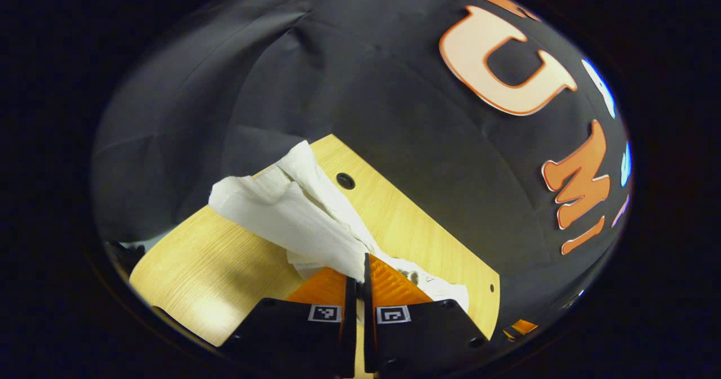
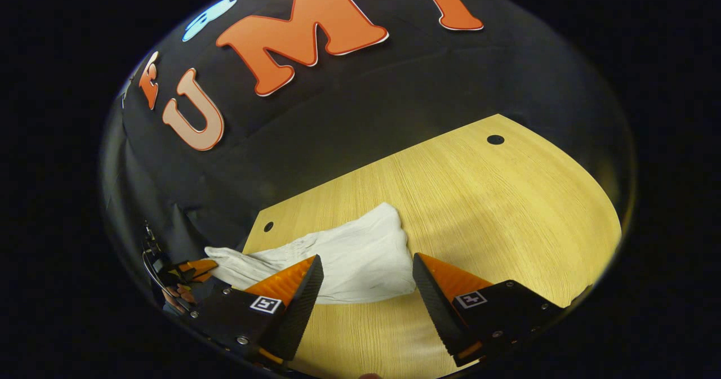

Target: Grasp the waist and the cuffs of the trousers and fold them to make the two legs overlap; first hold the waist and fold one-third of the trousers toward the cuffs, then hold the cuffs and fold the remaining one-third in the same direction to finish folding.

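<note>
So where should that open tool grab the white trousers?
Probably the near rounded end of the trousers, lying flat on the table between the right tool's open fingers. Come straight down from above. The left tool already pinches the other end.

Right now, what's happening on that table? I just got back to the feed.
A person is folding white trousers on the wooden table with two handheld grippers. The left gripper is shut on one end of the fabric, lifting it a little off the table. The right gripper is open, hovering at the other end with its fingers either side of the cloth, gripping nothing yet. The trousers are bunched, not neatly folded.
</note>
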The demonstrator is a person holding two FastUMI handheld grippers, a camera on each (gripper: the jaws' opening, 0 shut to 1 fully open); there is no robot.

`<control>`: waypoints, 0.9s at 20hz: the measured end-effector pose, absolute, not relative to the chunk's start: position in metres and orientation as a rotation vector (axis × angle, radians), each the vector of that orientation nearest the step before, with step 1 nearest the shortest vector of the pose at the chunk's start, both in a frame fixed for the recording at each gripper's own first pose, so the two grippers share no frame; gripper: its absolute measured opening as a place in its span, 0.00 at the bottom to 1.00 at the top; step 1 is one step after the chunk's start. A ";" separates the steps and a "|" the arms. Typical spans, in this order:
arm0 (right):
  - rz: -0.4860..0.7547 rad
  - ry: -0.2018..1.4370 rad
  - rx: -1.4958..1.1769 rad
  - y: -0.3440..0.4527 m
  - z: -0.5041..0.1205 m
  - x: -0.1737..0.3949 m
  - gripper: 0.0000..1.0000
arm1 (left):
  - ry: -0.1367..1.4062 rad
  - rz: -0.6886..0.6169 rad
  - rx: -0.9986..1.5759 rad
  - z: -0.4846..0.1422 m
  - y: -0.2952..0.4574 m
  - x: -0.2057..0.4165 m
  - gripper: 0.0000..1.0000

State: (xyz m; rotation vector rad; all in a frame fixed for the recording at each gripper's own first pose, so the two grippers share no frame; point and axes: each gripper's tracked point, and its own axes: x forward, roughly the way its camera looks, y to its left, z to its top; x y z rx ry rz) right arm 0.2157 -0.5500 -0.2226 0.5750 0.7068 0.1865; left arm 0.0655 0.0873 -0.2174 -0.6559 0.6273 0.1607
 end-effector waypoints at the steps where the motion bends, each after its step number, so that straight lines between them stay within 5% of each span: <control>1: 0.186 0.701 0.579 -0.556 -0.222 0.216 0.96 | 0.623 0.158 -0.615 -0.209 0.081 0.071 0.09; 18: 0.162 0.639 0.520 -0.629 -0.219 0.190 0.98 | 0.683 -0.106 -0.192 -0.182 -0.133 0.117 0.10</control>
